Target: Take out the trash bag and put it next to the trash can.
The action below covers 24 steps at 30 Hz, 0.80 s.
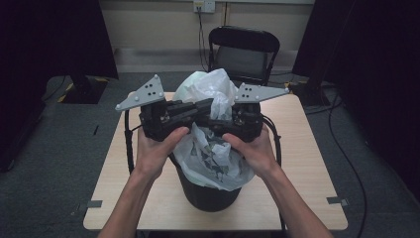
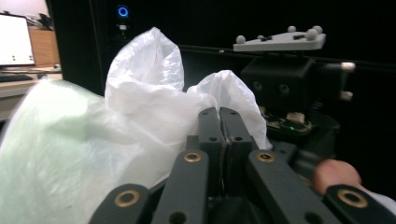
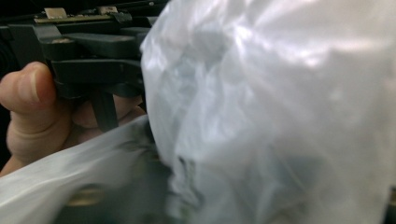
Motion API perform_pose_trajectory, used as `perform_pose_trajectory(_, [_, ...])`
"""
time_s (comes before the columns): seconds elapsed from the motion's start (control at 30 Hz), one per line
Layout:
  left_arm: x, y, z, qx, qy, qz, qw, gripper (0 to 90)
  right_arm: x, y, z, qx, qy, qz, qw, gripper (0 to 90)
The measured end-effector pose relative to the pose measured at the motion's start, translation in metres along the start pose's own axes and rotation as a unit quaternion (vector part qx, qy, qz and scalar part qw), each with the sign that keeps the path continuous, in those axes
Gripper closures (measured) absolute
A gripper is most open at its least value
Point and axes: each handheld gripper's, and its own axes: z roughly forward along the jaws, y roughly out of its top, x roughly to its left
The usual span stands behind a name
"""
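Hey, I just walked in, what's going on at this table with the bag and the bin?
A person holds a pair of tongs in each hand above a black bin on a wooden table. The left tongs are shut on the white plastic bag that lines the bin, bunching its top. The right tongs press into the bag too; their jaws are hidden by plastic.

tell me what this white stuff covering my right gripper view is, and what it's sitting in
observer: It is a white plastic bag lining a black bin that stands on a wooden table.
operator: are the left tongs on it
observer: The left gripper has its tongs shut at the bag's bunched top. I cannot tell whether film is pinched between them.
operator: and mine
observer: From above, the right gripper meets the bag's top opposite the left one, and plastic hides its tongs.
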Motion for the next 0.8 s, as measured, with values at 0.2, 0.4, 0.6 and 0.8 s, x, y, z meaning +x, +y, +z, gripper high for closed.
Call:
perform_pose_trajectory(0.2, [0.001, -0.003, -0.021, -0.007, 0.041, 0.01, 0.9991, 16.9, -0.004, 0.004, -0.01, -0.008, -0.011, 0.003, 0.9999, 89.2])
perform_pose_trajectory(0.4, [0.006, -0.012, -0.02, 0.014, 0.063, 0.003, 0.9979, 4.4, -0.001, 0.02, -0.027, -0.048, -0.001, -0.003, 0.9988, 89.1])
perform_pose_trajectory(0.6, [-0.002, -0.015, 0.009, 0.051, 0.048, 0.018, 0.9974, 0.0, 0.008, 0.027, -0.022, -0.041, 0.007, -0.008, 0.9991, 89.1])
perform_pose_trajectory(0.8, [-0.005, -0.019, 0.021, 0.06, 0.016, 0.017, 0.9979, 38.8, 0.005, 0.029, -0.026, -0.066, 0.015, -0.003, 0.9977, 89.1])
